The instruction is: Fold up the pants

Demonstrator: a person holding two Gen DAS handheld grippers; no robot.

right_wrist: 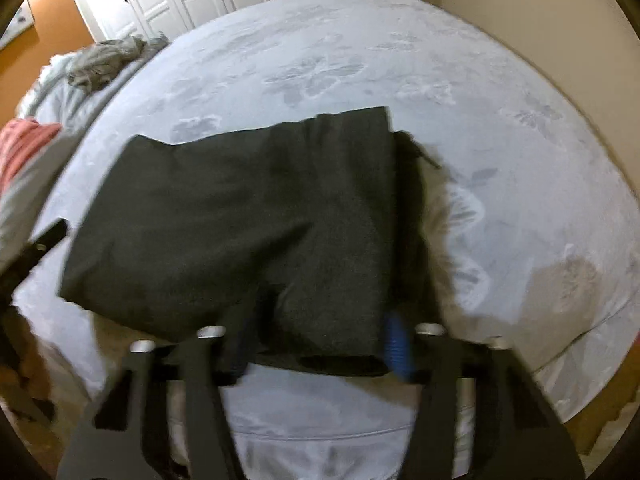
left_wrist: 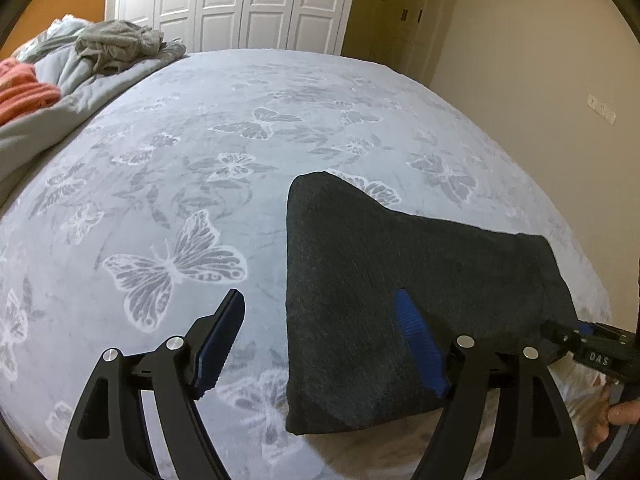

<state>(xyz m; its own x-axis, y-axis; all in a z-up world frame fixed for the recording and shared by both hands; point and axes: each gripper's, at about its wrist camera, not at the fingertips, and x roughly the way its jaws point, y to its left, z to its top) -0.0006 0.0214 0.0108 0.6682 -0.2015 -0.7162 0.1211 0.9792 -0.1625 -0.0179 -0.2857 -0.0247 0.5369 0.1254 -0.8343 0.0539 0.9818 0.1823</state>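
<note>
The folded dark charcoal knit pants (left_wrist: 380, 280) sit near the front edge of the bed with the pale blue butterfly-print cover (left_wrist: 200, 140). Left tool (left_wrist: 320, 344) is spread wide, not pinching anything, one blue pad over the pants. Right tool (right_wrist: 320, 348) is clamped onto the pants' near edge. Crumpled grey clothes (left_wrist: 120, 42) sit way off at the far corner.

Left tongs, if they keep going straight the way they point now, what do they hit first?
Most likely the bedspread just left of the folded dark pants. The left tongs stand open, straddling the pants' left edge, so that edge could brush them too; depth is unclear.
</note>
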